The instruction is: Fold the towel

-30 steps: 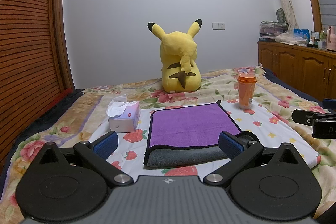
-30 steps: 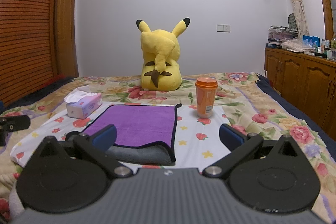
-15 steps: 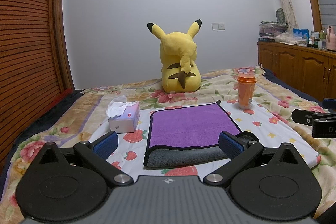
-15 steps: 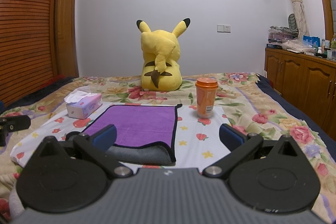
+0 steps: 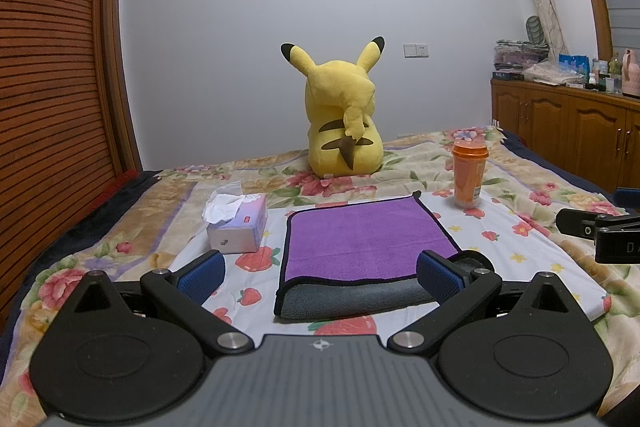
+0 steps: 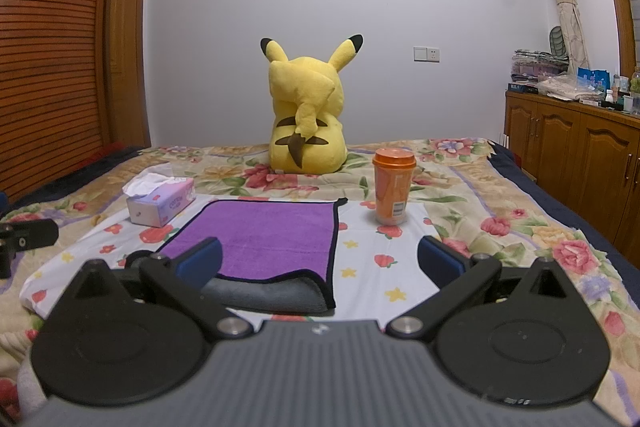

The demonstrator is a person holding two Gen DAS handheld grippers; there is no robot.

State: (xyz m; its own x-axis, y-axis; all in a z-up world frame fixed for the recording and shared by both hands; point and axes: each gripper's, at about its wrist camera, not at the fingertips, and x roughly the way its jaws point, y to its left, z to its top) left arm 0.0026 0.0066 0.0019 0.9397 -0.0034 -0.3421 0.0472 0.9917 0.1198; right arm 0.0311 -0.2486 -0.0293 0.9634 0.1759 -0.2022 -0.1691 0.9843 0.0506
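A purple towel point(image 5: 364, 239) with a grey underside and black edging lies folded on the flowered bedsheet; it also shows in the right wrist view point(image 6: 264, 239). Its near edge curls up and shows the grey side. My left gripper point(image 5: 320, 277) is open and empty, just short of the towel's near edge. My right gripper point(image 6: 320, 261) is open and empty, near the towel's near right corner. Each gripper's tip shows at the edge of the other's view.
A tissue box point(image 5: 238, 225) stands left of the towel. An orange cup point(image 5: 469, 173) stands to its right. A yellow plush toy point(image 5: 344, 123) sits behind. A wooden wardrobe point(image 5: 48, 87) is at left, wooden cabinets point(image 5: 568, 135) at right.
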